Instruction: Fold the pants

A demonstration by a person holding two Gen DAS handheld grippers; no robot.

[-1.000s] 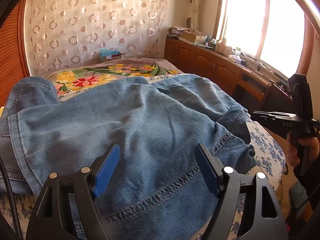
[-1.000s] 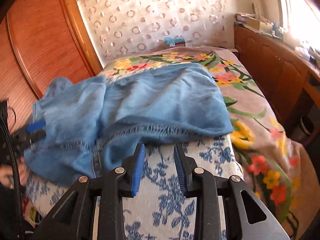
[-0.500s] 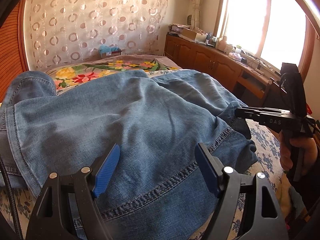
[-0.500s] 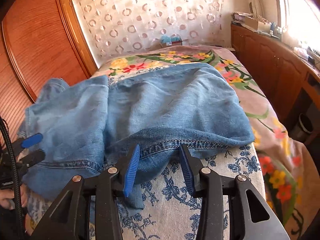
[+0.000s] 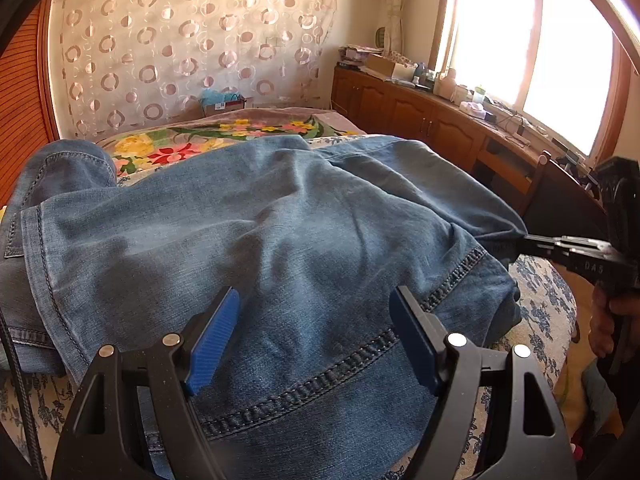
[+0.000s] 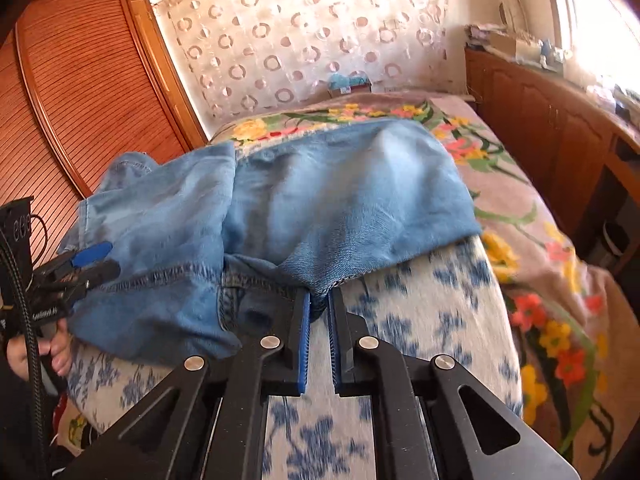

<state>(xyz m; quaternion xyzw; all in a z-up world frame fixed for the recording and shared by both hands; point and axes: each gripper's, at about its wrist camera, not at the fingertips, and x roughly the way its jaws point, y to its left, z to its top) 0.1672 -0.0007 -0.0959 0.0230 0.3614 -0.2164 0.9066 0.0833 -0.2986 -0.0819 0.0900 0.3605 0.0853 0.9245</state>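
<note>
The pants [image 6: 280, 208] are lying bunched across the floral bedspread [image 6: 420, 320], and the right gripper [image 6: 319, 300] has just been closing, pinching a denim edge at six o'clock. The left gripper [image 5: 314, 320] is hovering wide over the seam, gripping nothing. Next, I judge, comes lifting and drawing the fabric flat; the cabinets [image 5: 420, 116] at two o'clock are standing clear.

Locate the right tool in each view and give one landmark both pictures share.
Left wrist view: right tool at the right edge, tips closed on the blue denim pants.
Right wrist view: right tool bottom centre, pinching the pants' edge.
Shared landmark: the circle-patterned sheer curtain behind the bed.
</note>
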